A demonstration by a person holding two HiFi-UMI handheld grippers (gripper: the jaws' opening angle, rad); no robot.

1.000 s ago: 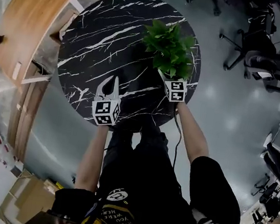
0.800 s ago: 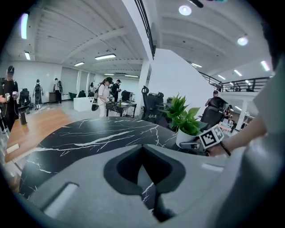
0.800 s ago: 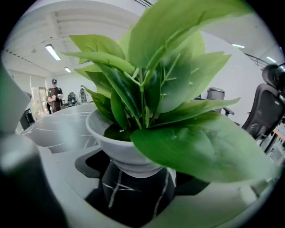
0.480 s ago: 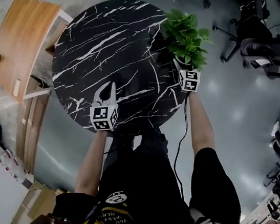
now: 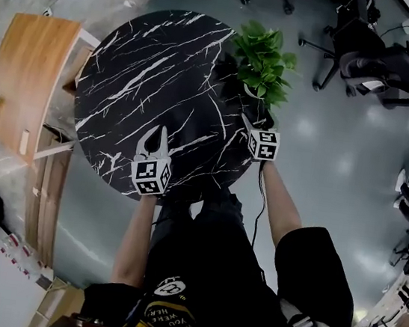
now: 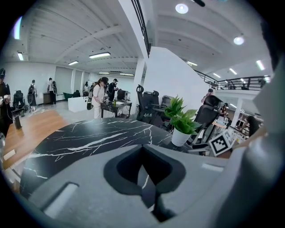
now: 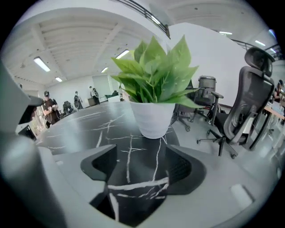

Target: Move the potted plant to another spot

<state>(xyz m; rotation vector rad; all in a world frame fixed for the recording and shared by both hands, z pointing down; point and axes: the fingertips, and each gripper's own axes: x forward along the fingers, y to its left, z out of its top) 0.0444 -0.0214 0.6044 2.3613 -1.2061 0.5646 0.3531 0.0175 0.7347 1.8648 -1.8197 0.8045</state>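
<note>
Our right gripper (image 7: 141, 156) has its jaws spread wide, though they have just been narrowing, with nothing between them. The potted plant (image 7: 152, 116) stands just beyond their tips, at the upper-right edge of the counter (image 5: 149, 76) in the head view. The jaws of our left gripper (image 6: 143, 150) seem pressed together, empty.

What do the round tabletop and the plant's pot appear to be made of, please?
The tabletop is black with white veins and a soft gloss: polished marble or a marble-look slab, undecidable from here. The pot is plain white, smooth and faintly sheened: probably glazed ceramic, possibly plastic.
</note>
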